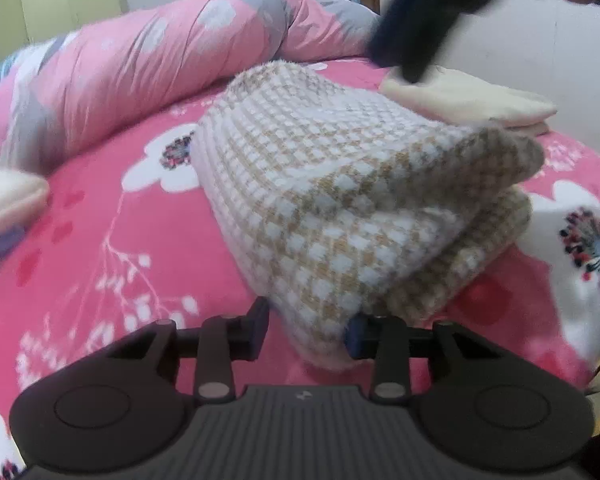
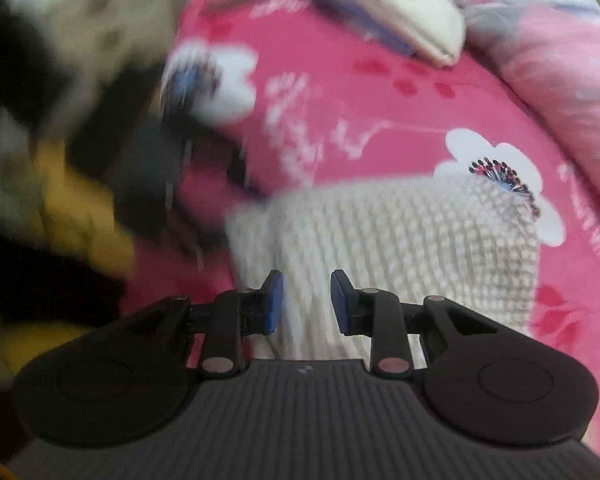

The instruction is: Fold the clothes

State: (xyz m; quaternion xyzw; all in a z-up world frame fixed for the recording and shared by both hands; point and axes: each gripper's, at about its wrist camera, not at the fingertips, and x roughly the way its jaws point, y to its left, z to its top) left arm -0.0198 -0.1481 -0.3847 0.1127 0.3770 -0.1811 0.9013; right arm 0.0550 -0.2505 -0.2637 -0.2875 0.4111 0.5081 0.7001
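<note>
The checked sweater (image 1: 340, 184) lies folded on the pink bed (image 1: 112, 240), its corner pinched in the left gripper (image 1: 308, 330) to hold it, while the right gripper (image 2: 307, 300) hangs part open, empty.

Each claw (image 1: 308, 330) (image 2: 306, 300) is built of black linkages, silver pivot screws, blue pads (image 2: 275, 300) and a ribbed grey housing behind.
</note>
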